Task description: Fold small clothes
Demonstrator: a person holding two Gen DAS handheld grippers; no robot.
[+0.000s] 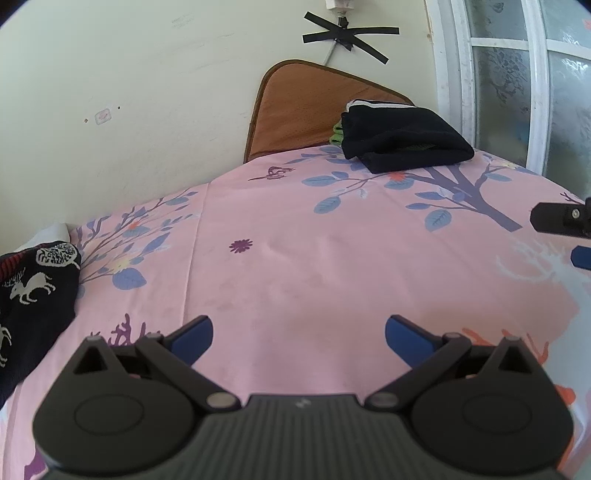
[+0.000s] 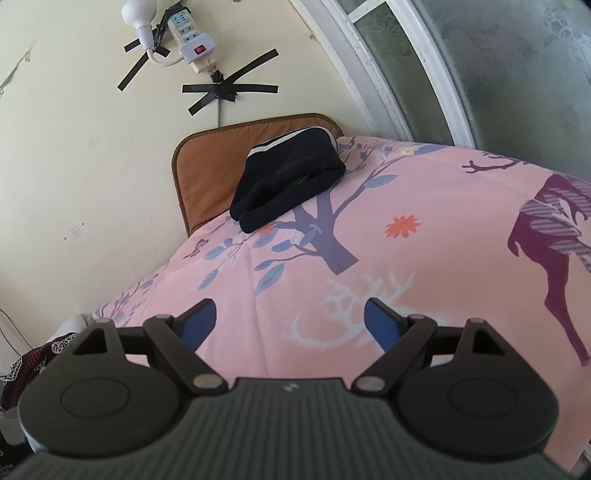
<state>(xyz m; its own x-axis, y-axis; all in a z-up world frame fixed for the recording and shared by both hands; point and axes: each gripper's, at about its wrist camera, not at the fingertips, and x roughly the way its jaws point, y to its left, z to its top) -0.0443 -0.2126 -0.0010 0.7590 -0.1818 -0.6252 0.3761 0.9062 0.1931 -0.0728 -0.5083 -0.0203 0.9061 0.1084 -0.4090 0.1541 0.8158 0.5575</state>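
Left gripper point(image 1: 299, 338) and right gripper point(image 2: 290, 323) gape empty over bed point(image 1: 332, 266) | dark folded garment point(image 1: 402, 142) done | patterned garment point(image 1: 33, 295) unfolded, left

No word, brand name or number can be read in either view. The only sign is a small pale logo mark — two slanted strokes — moulded on the ribbed grey body of the left gripper point(image 1: 299, 341), and the same mark sits on the right gripper point(image 2: 290, 326). The white power strip point(image 2: 188, 33) taped to the wall has a red switch, but any print on it is too small to make out
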